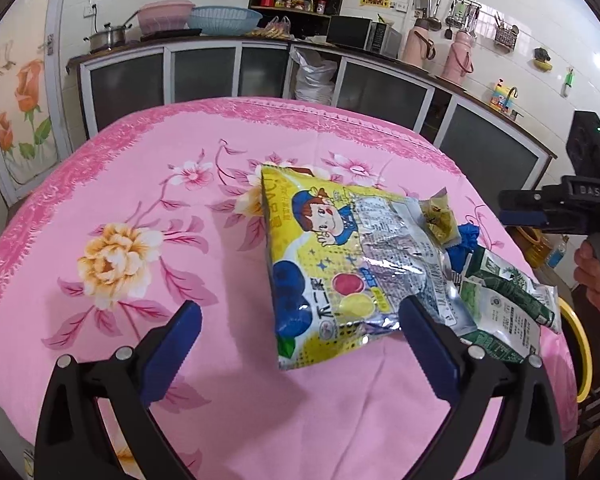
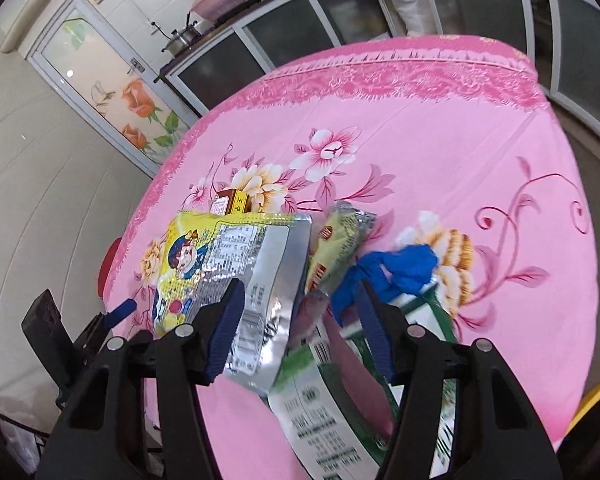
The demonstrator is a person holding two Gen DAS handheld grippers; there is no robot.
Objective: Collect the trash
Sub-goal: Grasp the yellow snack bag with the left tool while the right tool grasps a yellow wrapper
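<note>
A heap of trash lies on the pink flowered tablecloth [image 1: 140, 184]: a big yellow snack bag with a cartoon girl [image 1: 340, 264], a green and white packet [image 1: 508, 304], a small yellow wrapper [image 1: 440, 216] and a crumpled blue glove [image 1: 464, 240]. My left gripper [image 1: 300, 320] is open just in front of the yellow bag. In the right wrist view my right gripper [image 2: 300, 312] is open over the heap, above the yellow bag [image 2: 228, 264], the green packet [image 2: 320, 408], the glove [image 2: 396, 268] and the yellow wrapper [image 2: 340, 240]. A small red and yellow box [image 2: 230, 202] lies behind the bag.
The round table [image 2: 420, 72] drops off at its edges. Counters with glass-front cabinets [image 1: 204, 68] run behind it. A yellow rim [image 1: 580, 344] shows beside the table on the right. The right gripper's body [image 1: 572, 200] hangs at the right.
</note>
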